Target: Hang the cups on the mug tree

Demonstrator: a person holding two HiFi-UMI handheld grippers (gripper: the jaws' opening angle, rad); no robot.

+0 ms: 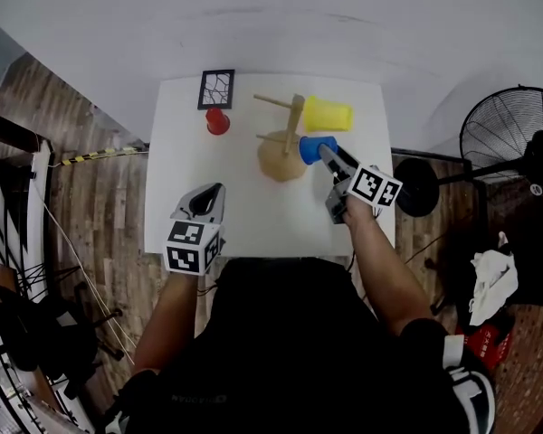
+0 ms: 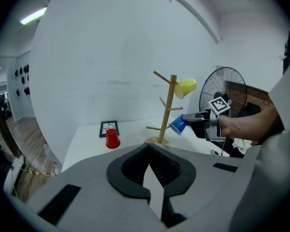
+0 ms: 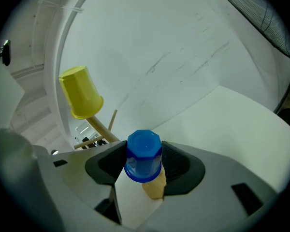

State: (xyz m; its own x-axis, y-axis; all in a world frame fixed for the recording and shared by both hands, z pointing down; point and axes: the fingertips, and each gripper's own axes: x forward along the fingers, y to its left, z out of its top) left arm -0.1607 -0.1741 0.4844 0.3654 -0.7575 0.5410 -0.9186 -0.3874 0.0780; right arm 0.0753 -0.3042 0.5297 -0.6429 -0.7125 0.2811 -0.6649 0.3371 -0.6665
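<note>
Three cups are in view. The yellow cup point(image 1: 328, 114) hangs mouth-down on an upper peg of the wooden mug tree point(image 1: 294, 120), which stands at the upper middle of the white table point(image 1: 253, 215). The red cup point(image 1: 217, 121) stands upside down on the table at the upper left, just below a small black-framed square point(image 1: 216, 89) and well apart from the tree.

Your right gripper point(image 1: 330, 155) is clamped on the blue cup point(image 3: 144, 156), one jaw pressing on each side of its wall. You hold that cup tilted in the air, just right of the tree's trunk and below the yellow cup, with its mouth turned towards the trunk. In the right gripper view, a tan wooden part shows directly under the cup between the jaws. Whether a peg has entered the cup cannot be told.

Your left gripper point(image 1: 215, 191) sits at the lower left of the table, pointing towards the tree. Its jaws are closed together, with nothing between them.

One black pedestal fan point(image 1: 511, 138) stands on the wooden floor at the right edge of the head view.
</note>
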